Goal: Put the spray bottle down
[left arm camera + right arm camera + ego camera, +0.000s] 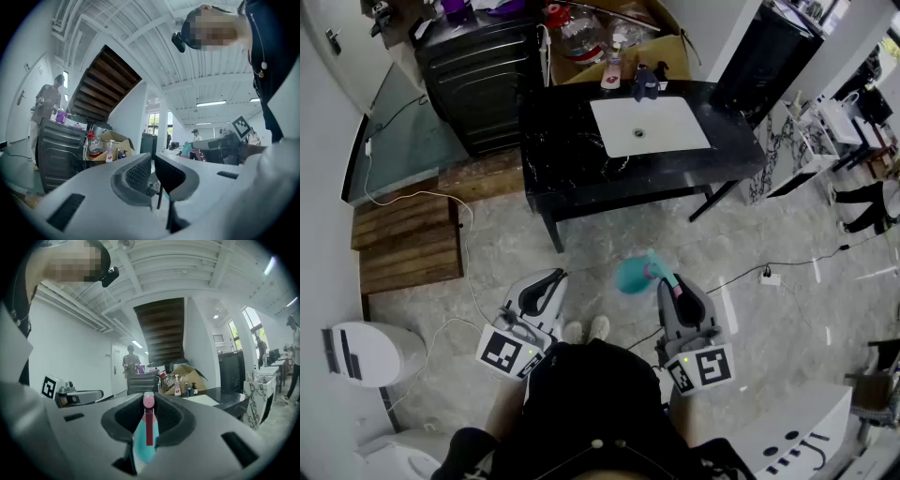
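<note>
In the head view the teal spray bottle (633,275) with a pink nozzle hangs above the marble floor, in front of the person's feet. My right gripper (667,283) is shut on its neck. The right gripper view shows the teal body (143,444) and pink trigger head (148,401) squeezed between the two dark pads (173,420), with the gripper (148,405) pointing about level toward the black table (220,397). My left gripper (548,278) is held beside it at the left, apart from the bottle. Its jaws (153,164) are together with nothing between them.
A black table (562,159) with a white basin (652,125) stands ahead, with small bottles (612,70) at its back edge. Behind it are a cardboard box (670,42) and a black cabinet (478,75). A wooden pallet (408,239) and a cable (787,267) lie on the floor. A person (131,359) stands far off.
</note>
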